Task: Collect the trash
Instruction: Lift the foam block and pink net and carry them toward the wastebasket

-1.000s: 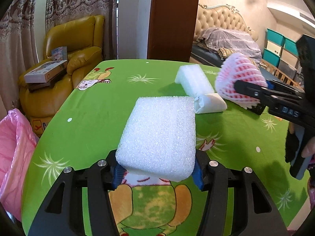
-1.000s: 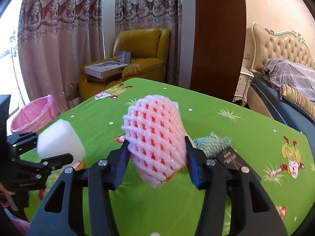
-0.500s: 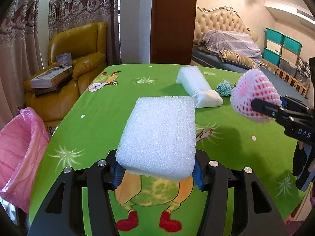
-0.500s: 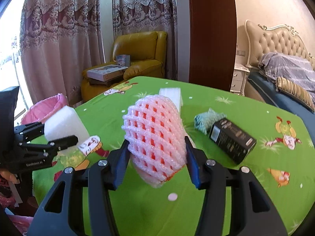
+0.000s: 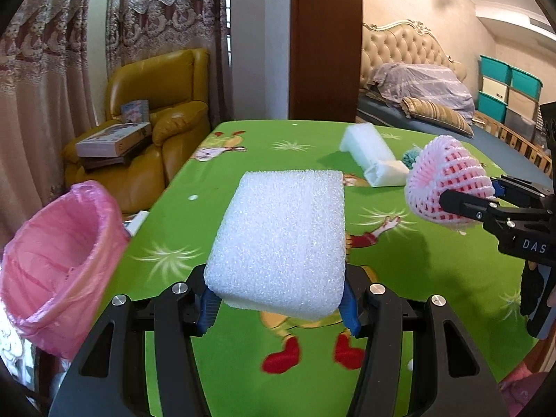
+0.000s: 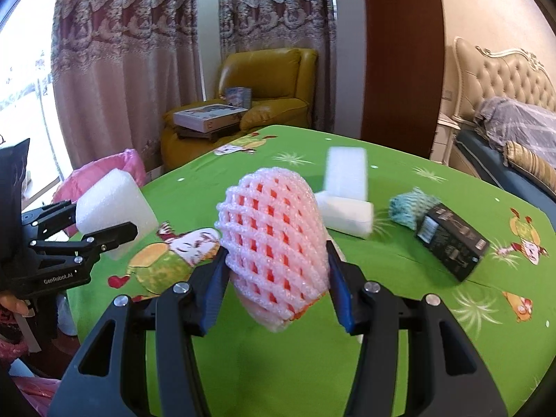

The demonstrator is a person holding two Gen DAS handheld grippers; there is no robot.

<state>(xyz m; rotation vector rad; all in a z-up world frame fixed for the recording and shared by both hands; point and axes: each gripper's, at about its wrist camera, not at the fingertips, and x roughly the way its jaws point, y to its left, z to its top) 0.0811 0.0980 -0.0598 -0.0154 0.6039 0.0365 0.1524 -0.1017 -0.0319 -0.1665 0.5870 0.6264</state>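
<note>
Left gripper (image 5: pixel 278 299) jaws clamp a white foam block (image 5: pixel 281 239); right gripper (image 6: pixel 278 271) jaws clamp a pink foam net (image 6: pixel 274 243); pink-lined bin (image 5: pixel 59 260) at nine o'clock.

Trash held above the green table
White foam block (image 5: pixel 281 239), near centre, held aloft; pink foam fruit net (image 6: pixel 274 239), right, held aloft.

From my left-wrist view, the green surface (image 5: pixel 194 229) lies bare between my grippers and the pink-lined bin (image 5: pixel 59 253) at its left edge. Farther right, two white foam pieces (image 6: pixel 347 191), teal netting (image 6: pixel 408 206) and a black box (image 6: pixel 451 239) crowd it.
</note>
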